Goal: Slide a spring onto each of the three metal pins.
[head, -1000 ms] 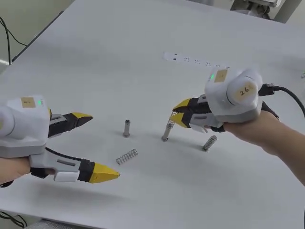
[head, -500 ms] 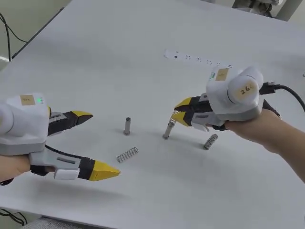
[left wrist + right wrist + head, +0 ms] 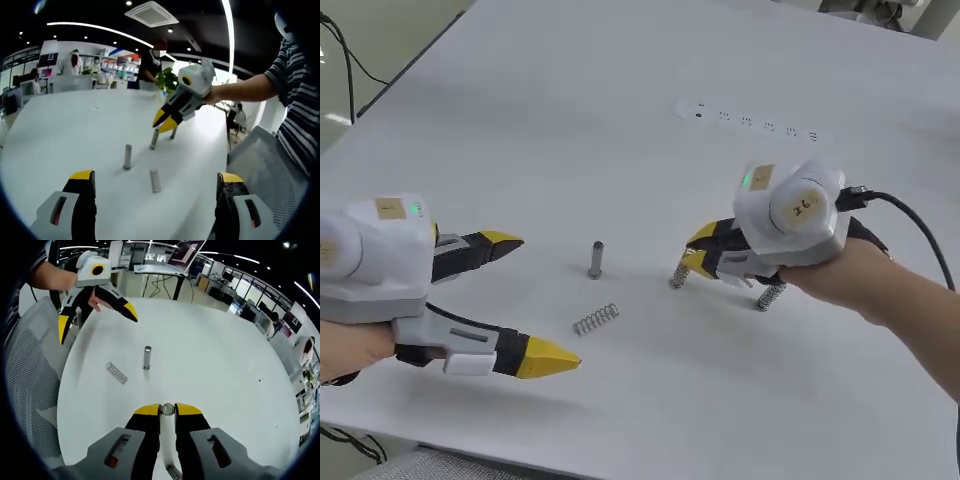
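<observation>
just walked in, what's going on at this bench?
A person holding a gripper in each hand is fitting springs onto three upright metal pins on a white table. The right gripper is pinched on a spring at the middle pin. The right-hand pin already carries one. The left-hand pin is bare, with a loose spring lying on the table near it. The left gripper hangs open close by.

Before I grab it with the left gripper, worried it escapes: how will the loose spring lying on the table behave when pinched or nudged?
The loose spring lies on its side on the smooth table, so a nudge would probably roll it. A small open wire coil, it is likely light and squashy; a hard pinch might make it pop out.
</observation>
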Action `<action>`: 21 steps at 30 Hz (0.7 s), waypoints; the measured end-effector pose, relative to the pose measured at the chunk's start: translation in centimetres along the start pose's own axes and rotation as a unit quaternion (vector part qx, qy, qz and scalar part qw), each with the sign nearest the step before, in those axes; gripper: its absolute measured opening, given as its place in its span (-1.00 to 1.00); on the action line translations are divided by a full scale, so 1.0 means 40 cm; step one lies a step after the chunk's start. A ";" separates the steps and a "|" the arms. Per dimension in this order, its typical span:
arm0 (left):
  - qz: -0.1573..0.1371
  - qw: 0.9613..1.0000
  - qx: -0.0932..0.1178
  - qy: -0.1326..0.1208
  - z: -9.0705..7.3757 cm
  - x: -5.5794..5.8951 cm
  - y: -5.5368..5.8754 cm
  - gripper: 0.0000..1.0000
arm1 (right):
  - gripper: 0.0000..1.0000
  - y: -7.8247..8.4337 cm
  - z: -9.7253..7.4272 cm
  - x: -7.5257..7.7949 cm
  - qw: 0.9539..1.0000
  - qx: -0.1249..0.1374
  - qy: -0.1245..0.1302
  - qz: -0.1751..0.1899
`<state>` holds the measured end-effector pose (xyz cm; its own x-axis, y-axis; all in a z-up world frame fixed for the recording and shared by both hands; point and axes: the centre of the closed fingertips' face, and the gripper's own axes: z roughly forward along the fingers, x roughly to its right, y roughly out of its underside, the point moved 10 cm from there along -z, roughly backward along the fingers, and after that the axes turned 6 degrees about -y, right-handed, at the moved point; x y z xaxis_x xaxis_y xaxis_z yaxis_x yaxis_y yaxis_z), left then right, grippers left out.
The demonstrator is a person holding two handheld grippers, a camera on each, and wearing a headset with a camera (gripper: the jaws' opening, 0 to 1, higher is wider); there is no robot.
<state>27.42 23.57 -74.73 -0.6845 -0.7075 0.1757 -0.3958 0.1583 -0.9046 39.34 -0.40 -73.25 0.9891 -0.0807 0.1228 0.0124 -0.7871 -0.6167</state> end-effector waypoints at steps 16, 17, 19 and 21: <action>-0.003 1.000 -0.001 -0.002 -0.001 0.002 0.005 0.94 | -0.83 0.028 0.009 -0.011 1.000 -0.003 -0.006 0.020; -0.003 1.000 -0.001 -0.002 -0.001 0.002 0.004 0.94 | -0.83 0.028 0.009 -0.011 1.000 -0.002 -0.006 0.024; -0.003 1.000 -0.001 -0.001 0.000 0.003 0.004 0.94 | -0.83 0.030 0.011 -0.010 0.999 -0.003 -0.010 0.033; -0.003 1.000 -0.001 -0.001 -0.001 0.003 0.004 0.94 | -0.81 0.031 0.013 -0.011 0.999 -0.004 -0.009 0.035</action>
<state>27.27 23.53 -74.83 -0.6815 -0.7094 0.1798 -0.4012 0.1567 -0.9025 38.97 -1.03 -74.49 0.9900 -0.1245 0.0663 -0.0573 -0.7847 -0.6172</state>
